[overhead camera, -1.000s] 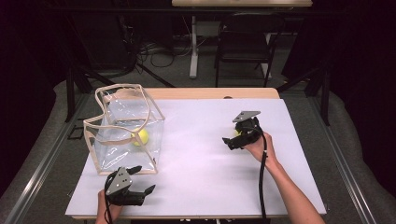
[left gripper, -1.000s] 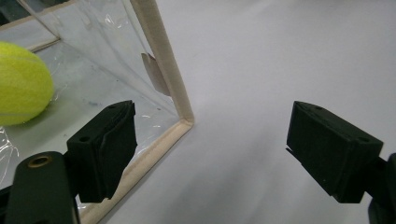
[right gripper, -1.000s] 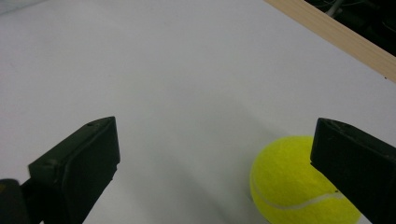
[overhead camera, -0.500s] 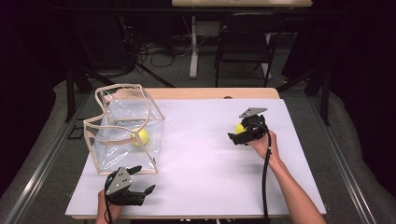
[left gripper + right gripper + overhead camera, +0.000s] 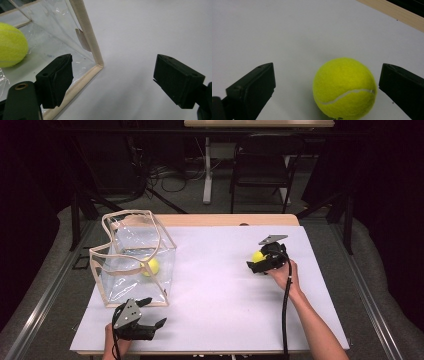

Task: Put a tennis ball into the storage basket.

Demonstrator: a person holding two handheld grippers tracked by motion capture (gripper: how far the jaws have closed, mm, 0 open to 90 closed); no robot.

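A yellow tennis ball [image 5: 257, 256] [image 5: 345, 88] lies on the white table sheet [image 5: 215, 285] at the right. My right gripper [image 5: 254, 265] [image 5: 327, 92] is open around it, the ball resting between the jaws nearer the right one, with neither jaw touching it. A clear plastic bag with a tan frame [image 5: 132, 257] [image 5: 86, 37] stands at the left and holds a second tennis ball [image 5: 151, 266] [image 5: 11, 45]. Near the front edge my left gripper [image 5: 154, 312] [image 5: 112, 80] stands open, just outside the bag's lower corner, with nothing between its jaws.
The wooden table edge [image 5: 225, 220] [image 5: 392, 11] runs along the far side of the sheet. Behind the table are a dark chair [image 5: 262, 170] and floor cables [image 5: 165, 172]. Bare white sheet lies between the two grippers.
My right gripper has moved right and slightly back, and now straddles the ball. The left gripper and the bag have not moved.
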